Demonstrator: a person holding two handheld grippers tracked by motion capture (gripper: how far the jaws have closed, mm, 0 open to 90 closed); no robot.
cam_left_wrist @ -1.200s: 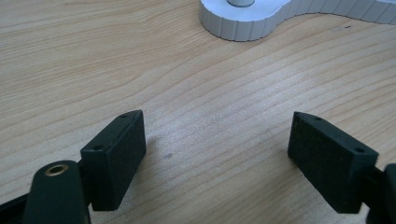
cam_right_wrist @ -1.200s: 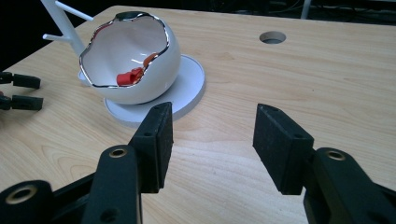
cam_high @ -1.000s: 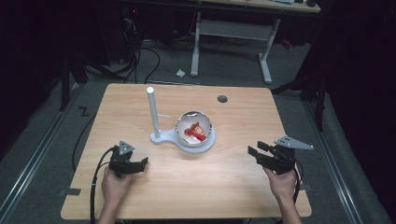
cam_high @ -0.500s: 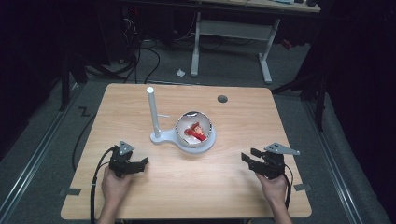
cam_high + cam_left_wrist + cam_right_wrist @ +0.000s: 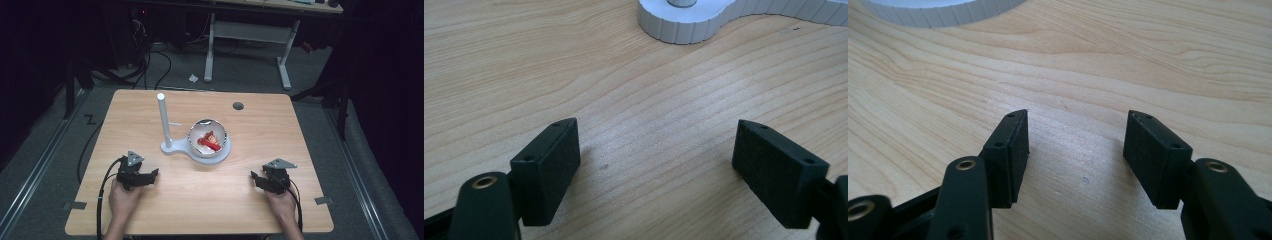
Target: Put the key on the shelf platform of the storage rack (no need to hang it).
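A white stand (image 5: 170,147) with an upright post (image 5: 162,120) carries a metal bowl (image 5: 193,139) that holds red pieces (image 5: 210,141), at the middle of the wooden table (image 5: 210,200). My left gripper (image 5: 153,175) rests low on the table at front left, its jaws wide apart over bare wood (image 5: 656,150), with the stand's ribbed base (image 5: 684,25) ahead. My right gripper (image 5: 255,179) sits low at front right. Its jaws (image 5: 1075,145) have just been opening, and nothing is between them. The base's edge (image 5: 943,12) lies beyond it.
A round cable hole (image 5: 238,106) sits near the table's far right edge. Cables trail from both grippers toward the front edge. Beyond the table stand a desk frame (image 5: 250,35) and floor cables (image 5: 150,60). Bare wood stretches between the two grippers.
My right gripper has come down to the tabletop and nearer the front edge, and its jaws stand wider. The left gripper has kept still.
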